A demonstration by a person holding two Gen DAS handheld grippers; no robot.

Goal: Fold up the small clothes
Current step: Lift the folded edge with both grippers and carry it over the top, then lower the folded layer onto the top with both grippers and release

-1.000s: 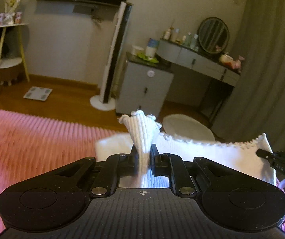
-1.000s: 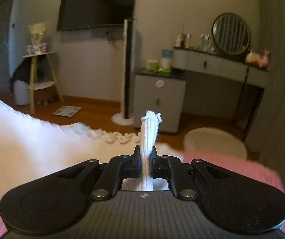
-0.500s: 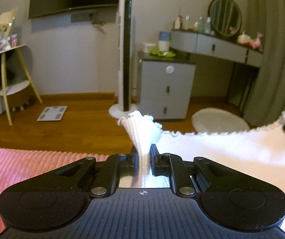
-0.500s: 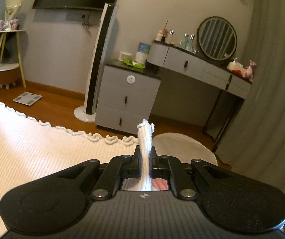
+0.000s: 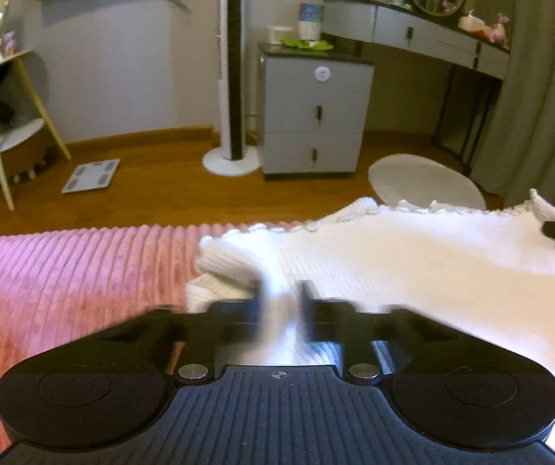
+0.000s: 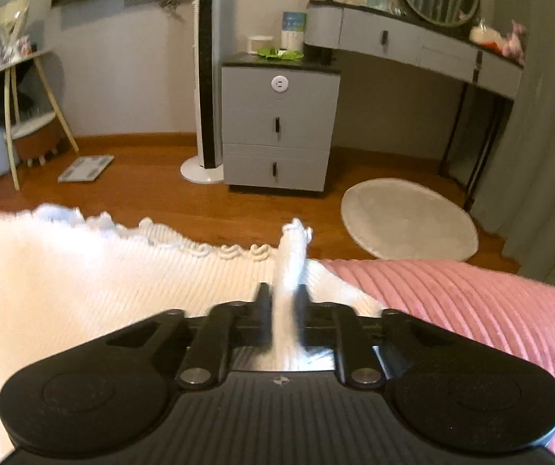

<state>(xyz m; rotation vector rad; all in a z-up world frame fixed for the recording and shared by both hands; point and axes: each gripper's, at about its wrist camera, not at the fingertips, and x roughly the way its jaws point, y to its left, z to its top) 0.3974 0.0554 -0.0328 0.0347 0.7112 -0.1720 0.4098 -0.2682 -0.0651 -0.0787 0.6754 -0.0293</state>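
White ribbed garment point(image 5: 413, 263), scalloped edge pinched in both closed hand-held grippers point(image 5: 281, 302) point(image 6: 283, 302), over pink bedspread point(image 6: 471, 302).

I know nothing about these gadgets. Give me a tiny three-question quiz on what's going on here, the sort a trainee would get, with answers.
1. True or false: the right tool is clamped on a pinch of the white knitted garment.
2. What does the garment lie on? A) wooden floor B) pink ribbed bedspread C) grey drawer cabinet
3. Fill in: the left tool grips the garment's other end, and the garment's far edge is trimmed with a ______ border.

Key: 1 true; 2 B; 3 scalloped.
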